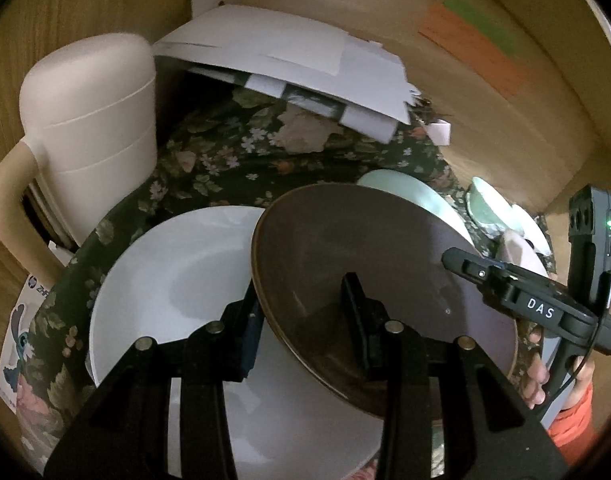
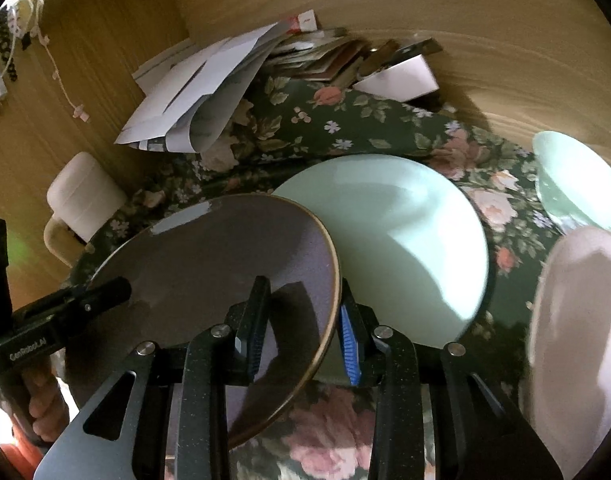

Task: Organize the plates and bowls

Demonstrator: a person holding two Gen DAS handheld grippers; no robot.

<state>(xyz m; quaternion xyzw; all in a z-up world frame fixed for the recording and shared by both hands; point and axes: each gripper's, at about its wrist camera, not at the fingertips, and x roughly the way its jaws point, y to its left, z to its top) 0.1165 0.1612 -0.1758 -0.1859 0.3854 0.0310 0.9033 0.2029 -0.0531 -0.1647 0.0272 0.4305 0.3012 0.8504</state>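
Note:
A grey-brown plate [image 1: 365, 260] with a bronze rim is held tilted between both grippers, above a white plate [image 1: 177, 280] on the floral cloth. My left gripper [image 1: 301, 312] is shut on its left rim. My right gripper [image 2: 305, 320] straddles its right rim [image 2: 225, 260], one finger on each side. The right gripper also shows in the left wrist view [image 1: 465, 266], at the plate's far edge. A mint-green plate [image 2: 405, 232] lies flat behind the held plate. A mint bowl [image 2: 569, 176] and a pinkish-white bowl [image 2: 577, 320] sit at the right.
A cream lidded jug [image 1: 89, 152] with a handle stands at the left. A pile of white papers and envelopes [image 1: 289, 60] lies at the back against the wooden wall [image 1: 505, 128]. A floral tablecloth [image 1: 233, 160] covers the table.

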